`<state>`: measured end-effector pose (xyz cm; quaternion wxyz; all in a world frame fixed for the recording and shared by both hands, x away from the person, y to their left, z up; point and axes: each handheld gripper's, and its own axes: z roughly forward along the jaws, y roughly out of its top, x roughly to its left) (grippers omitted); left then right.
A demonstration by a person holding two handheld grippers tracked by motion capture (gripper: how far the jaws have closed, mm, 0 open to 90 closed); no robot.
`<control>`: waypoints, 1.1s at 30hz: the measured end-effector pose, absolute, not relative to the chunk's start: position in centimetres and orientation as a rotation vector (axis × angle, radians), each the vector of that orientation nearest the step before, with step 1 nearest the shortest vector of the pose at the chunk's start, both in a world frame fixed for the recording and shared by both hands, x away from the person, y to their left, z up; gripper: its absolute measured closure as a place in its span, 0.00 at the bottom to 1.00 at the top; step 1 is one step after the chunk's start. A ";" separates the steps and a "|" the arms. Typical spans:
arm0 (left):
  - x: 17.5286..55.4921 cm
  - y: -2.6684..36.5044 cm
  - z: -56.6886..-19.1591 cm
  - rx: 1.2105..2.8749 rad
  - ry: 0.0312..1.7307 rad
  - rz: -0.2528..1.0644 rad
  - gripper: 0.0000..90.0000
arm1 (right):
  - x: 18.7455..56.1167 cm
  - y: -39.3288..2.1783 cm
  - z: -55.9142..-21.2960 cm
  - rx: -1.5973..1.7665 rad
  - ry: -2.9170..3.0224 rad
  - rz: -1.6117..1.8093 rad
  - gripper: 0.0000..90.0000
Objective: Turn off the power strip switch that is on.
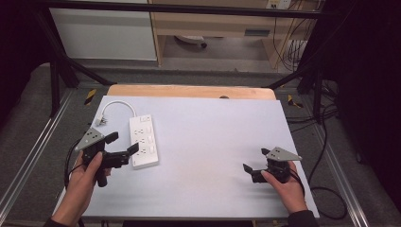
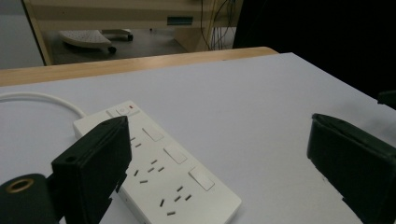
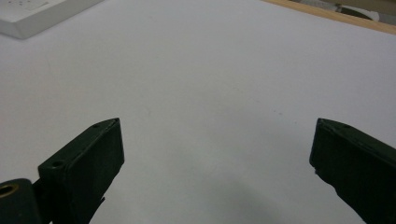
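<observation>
My left gripper [image 1: 124, 143] sits at the lower left of the high view, jaws spread wide with nothing between them; in the left gripper view those jaws rise at the bottom corners and the power strip [image 2: 159, 163] lies right between and just beyond them, low in the frame. In the high view the power strip [image 1: 143, 141] lies left of centre, just beside my left jaws, its near end close to the lower jaw tip; I cannot tell whether that tip touches it. Its long axis runs from near to far, tilted a little, so my open jaws already straddle its short width; I judge a small push forward would set them about its near end. My right gripper [image 1: 254, 163] rests at the lower right, jaws equally wide and empty, well apart from the strip; in the right gripper view bare table [image 3: 210, 93] lies ahead, with a corner of the strip at the upper left; my left hand is plainly the nearer. Farther off, the white cord [image 1: 116, 106] curls from the strip's far end toward the upper left.
</observation>
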<state>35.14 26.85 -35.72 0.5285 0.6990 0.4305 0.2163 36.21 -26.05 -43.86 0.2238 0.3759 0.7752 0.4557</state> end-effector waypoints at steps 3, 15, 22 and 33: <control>34.9 27.1 -35.7 1.671 1.030 0.517 0.07 | 36.2 -26.0 -43.9 1.037 2.137 1.261 0.04; 33.5 28.1 -36.5 1.671 1.038 0.501 0.07 | 36.2 -26.0 -43.8 1.037 2.137 1.265 0.04; 32.4 28.5 -38.0 1.673 1.044 0.494 0.07 | 36.2 -26.1 -43.8 1.044 2.134 1.268 0.04; 31.7 29.0 -40.0 1.662 1.083 0.474 0.08 | 36.2 -26.1 -43.8 1.052 2.130 1.276 0.04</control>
